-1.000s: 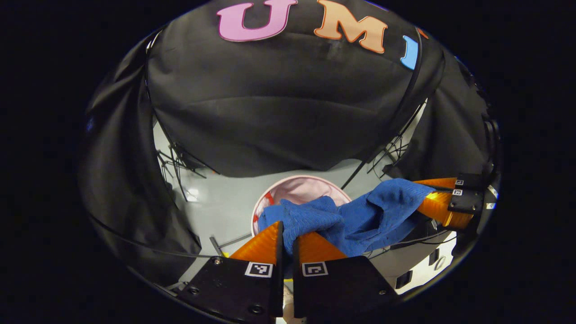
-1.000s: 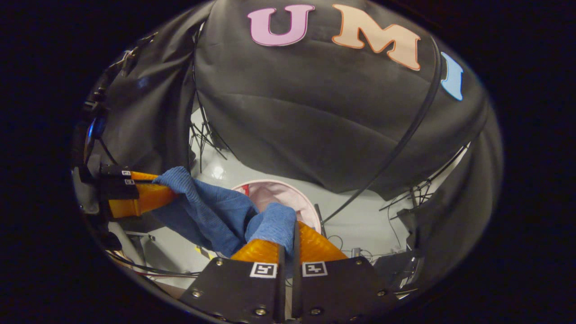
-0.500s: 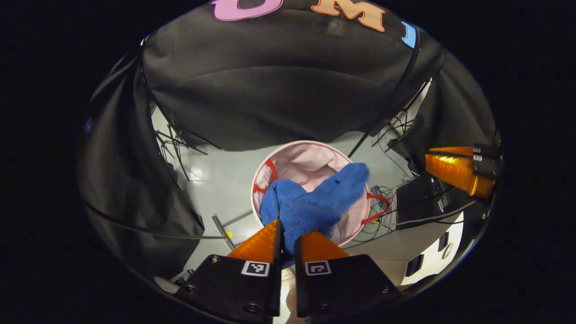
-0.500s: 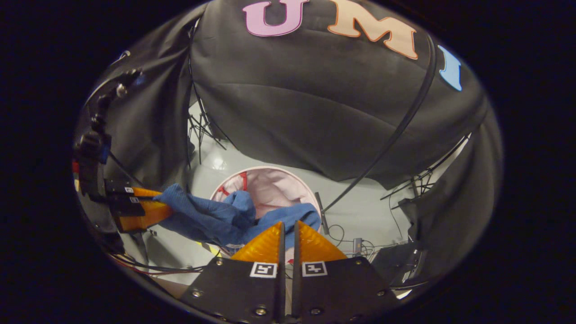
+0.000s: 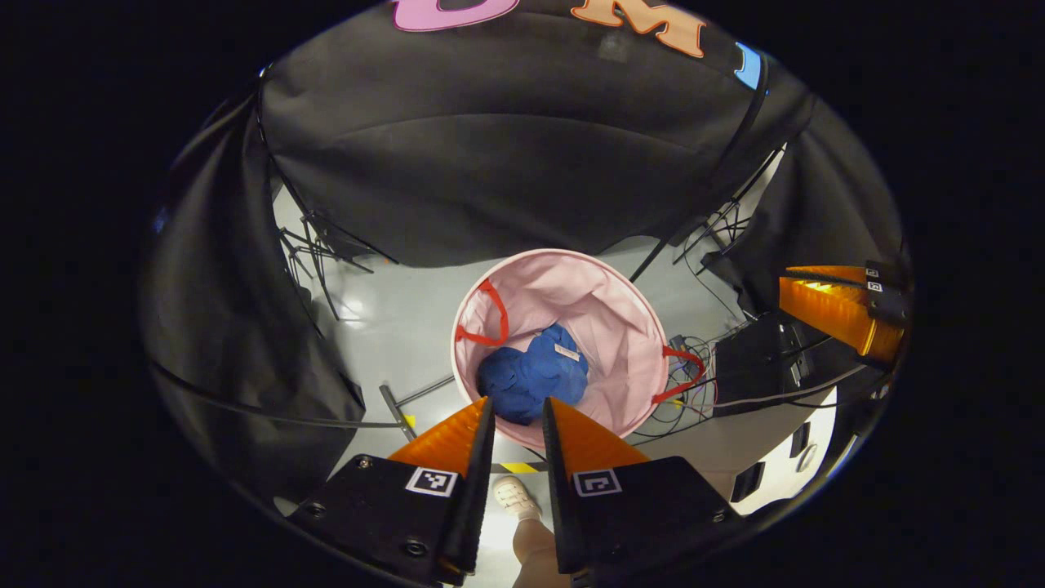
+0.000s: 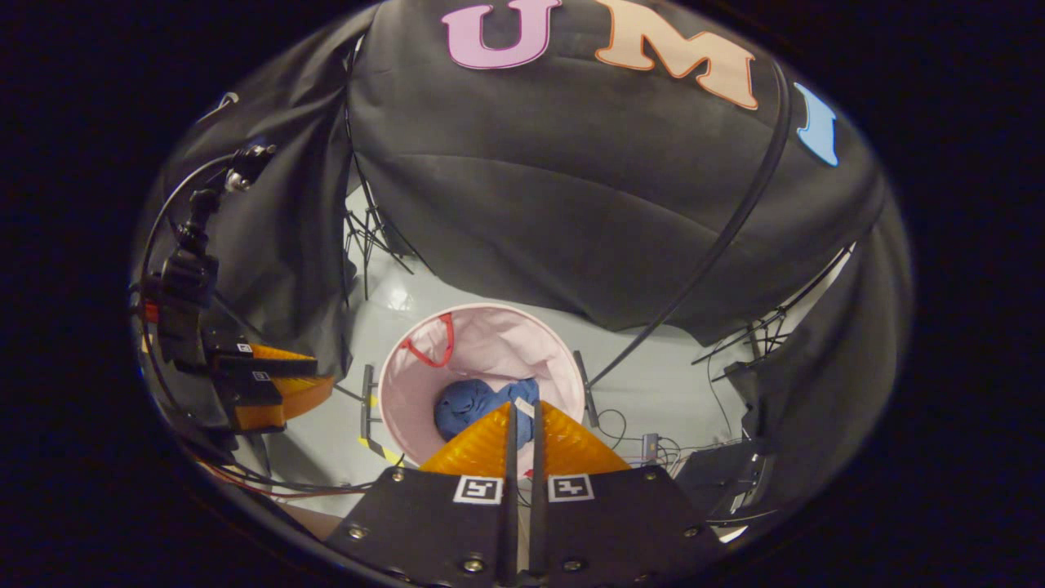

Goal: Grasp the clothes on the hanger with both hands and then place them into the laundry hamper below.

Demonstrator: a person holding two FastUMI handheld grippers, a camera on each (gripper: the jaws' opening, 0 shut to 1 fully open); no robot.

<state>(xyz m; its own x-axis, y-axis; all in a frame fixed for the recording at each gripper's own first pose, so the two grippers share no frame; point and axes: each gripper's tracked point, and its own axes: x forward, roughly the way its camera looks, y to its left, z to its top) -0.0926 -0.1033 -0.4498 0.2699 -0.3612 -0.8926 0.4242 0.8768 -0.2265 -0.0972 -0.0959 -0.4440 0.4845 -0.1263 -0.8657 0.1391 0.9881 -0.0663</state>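
Note:
The blue garment (image 5: 535, 376) lies bunched at the bottom of the round pink hamper (image 5: 629, 302) with red handles. In the left gripper view my left gripper (image 5: 518, 404) hovers above the hamper's near rim, open, with nothing between its fingers. The right gripper (image 5: 784, 282) shows at the far right, off to the side of the hamper. In the right gripper view my right gripper (image 6: 522, 407) hangs over the hamper (image 6: 490, 327) with its fingers nearly touching and empty; the garment (image 6: 469, 404) lies below them. The left gripper (image 6: 322, 371) sits at the left, fingers apart.
The hamper stands on a grey floor. Loose cables (image 5: 694, 384) and a black box (image 5: 759, 367) lie to its right, and stand legs (image 5: 318, 245) to its left. A person's shoe (image 5: 514, 494) is below the left gripper. Black cloth walls surround the booth.
The garment, held by both grippers a second ago and by the left one half a second ago, has dropped into the hamper. The left gripper's fingers have spread apart.

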